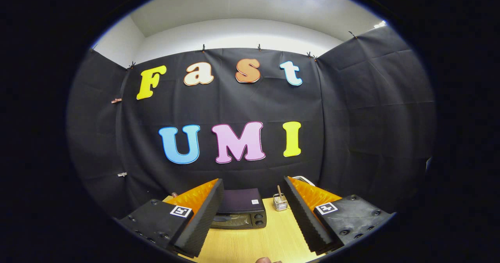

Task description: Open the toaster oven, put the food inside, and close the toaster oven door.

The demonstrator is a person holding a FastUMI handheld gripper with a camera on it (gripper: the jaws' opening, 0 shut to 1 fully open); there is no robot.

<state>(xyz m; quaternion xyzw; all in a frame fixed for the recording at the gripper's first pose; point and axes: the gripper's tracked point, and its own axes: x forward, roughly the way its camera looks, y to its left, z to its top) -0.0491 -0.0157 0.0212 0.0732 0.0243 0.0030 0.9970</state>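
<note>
**Still apart: fingers hanging wide over the table, toaster oven beyond them**

Clearly the gripper (252,216) is hovering above the wooden table (269,239) with its fingers (203,220) spread wide and gripping nothing; bare tabletop is showing in the gap between them. Their outer ends are getting cut off low in the view, so their full length is not showing.

Beyond the fingers, near the booth's black cloth wall, the toaster oven (240,212) is sitting on the table. Its dark top and a strip of its front are showing, with two round knobs at the right end of that front. One finger is covering the oven's left side, so the full width is staying hidden. The door seems to be lying flush with the front, but the glass is dark and seen from a steep angle, so what is inside cannot be told.

Just right of the oven, a small clear holder (280,203) is standing on the table, with a thin stick-like thing rising out of it; it is too small to make out further. Behind the other finger a pale curved edge is peeking out, mostly hidden and not identifiable.

At the near edge of the table a small rounded brownish thing (264,260) is poking in, cut off so sharply that it cannot be told what it is.
</note>
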